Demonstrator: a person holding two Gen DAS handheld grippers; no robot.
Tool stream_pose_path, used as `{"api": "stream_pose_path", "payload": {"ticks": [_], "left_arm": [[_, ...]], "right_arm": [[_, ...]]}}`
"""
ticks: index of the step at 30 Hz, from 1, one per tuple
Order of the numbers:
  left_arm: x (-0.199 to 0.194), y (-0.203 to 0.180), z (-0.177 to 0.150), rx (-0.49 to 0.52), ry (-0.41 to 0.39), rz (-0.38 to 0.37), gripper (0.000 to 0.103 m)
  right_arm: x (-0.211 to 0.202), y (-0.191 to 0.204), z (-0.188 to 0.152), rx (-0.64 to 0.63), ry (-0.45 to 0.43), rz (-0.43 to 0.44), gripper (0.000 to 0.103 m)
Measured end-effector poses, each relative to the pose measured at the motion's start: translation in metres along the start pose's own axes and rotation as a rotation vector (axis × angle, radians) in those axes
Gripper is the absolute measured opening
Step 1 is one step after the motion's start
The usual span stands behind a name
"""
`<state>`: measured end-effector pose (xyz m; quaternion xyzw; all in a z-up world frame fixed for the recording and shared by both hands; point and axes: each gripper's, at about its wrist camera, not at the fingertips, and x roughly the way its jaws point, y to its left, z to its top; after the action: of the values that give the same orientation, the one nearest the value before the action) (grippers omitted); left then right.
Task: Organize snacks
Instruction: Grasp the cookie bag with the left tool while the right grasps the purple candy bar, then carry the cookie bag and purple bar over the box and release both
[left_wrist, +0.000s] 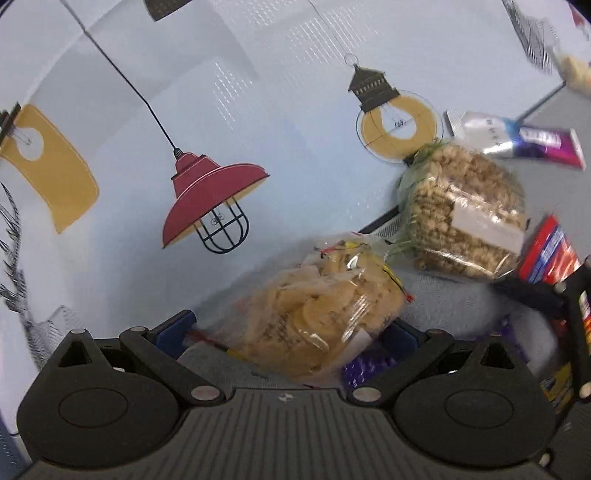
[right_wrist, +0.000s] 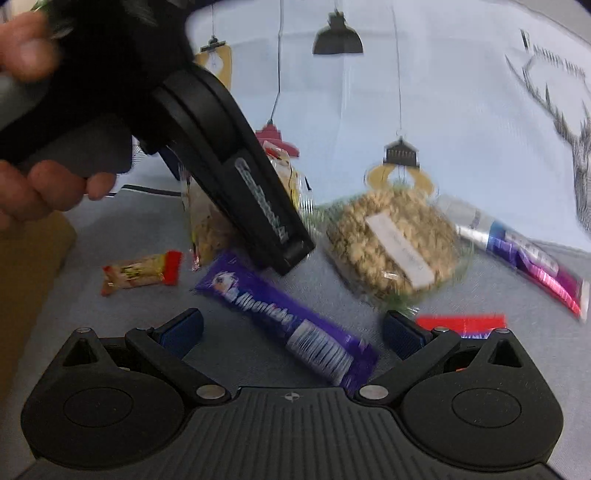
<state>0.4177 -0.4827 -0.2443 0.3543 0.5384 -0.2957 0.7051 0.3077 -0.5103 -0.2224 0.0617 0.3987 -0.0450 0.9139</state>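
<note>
My left gripper (left_wrist: 291, 332) stands open around a clear bag of pale chips (left_wrist: 317, 314), which lies tilted between its blue pads (left_wrist: 177, 328). In the right wrist view, a hand (right_wrist: 33, 192) holds that gripper's black housing (right_wrist: 221, 147), which covers most of the chip bag (right_wrist: 207, 221). My right gripper (right_wrist: 293, 330) is open just above a purple chocolate bar (right_wrist: 288, 325) lying slantwise between its fingers. A clear bag of tan puffed snacks (left_wrist: 465, 210) (right_wrist: 391, 243) lies further back.
A silver and purple wrapper (right_wrist: 524, 258) lies at the right. A red packet (right_wrist: 461, 323) sits beside my right finger. At the left are a small red-ended snack (right_wrist: 140, 275) and a brown box (right_wrist: 29, 280). The snacks rest on a grey mat (right_wrist: 110, 229) over a lamp-print cloth (left_wrist: 258, 110).
</note>
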Motion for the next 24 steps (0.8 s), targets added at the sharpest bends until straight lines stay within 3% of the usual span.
{"api": "stream_pose_path", "payload": {"ticks": [1,2,3,4,5,9,16,19,24], "left_arm": [[-0.002,0.003,-0.001,-0.017,-0.013,-0.007,0.093],[-0.007,0.007,-0.004,-0.029,-0.028,-0.015,0.080],[-0.011,0.010,-0.006,-0.039,-0.038,-0.019,0.078],[-0.017,0.013,-0.009,-0.046,-0.052,-0.007,0.076],[-0.023,0.016,-0.014,-0.044,-0.071,0.005,0.075],[-0.060,0.033,-0.043,-0.108,-0.118,0.017,0.075],[-0.182,0.041,-0.132,-0.223,-0.264,0.014,0.075],[-0.235,0.020,-0.185,-0.250,-0.323,0.001,0.075],[-0.295,-0.009,-0.297,-0.301,-0.373,0.001,0.075]], "right_arm": [[0.002,0.003,-0.001,-0.028,0.002,-0.010,0.102],[0.001,0.004,-0.002,-0.040,-0.015,-0.016,0.088],[-0.003,0.005,-0.004,-0.043,-0.043,-0.016,0.059],[-0.007,0.006,-0.004,-0.054,-0.058,-0.010,0.043],[-0.011,0.008,-0.004,-0.066,-0.055,-0.009,0.015],[-0.027,0.010,-0.007,-0.042,-0.049,-0.020,0.015],[-0.134,0.009,-0.002,0.144,-0.229,-0.027,0.015],[-0.188,0.022,-0.012,0.213,-0.276,0.014,0.015],[-0.273,0.069,-0.049,0.211,-0.321,0.085,0.015]]}}
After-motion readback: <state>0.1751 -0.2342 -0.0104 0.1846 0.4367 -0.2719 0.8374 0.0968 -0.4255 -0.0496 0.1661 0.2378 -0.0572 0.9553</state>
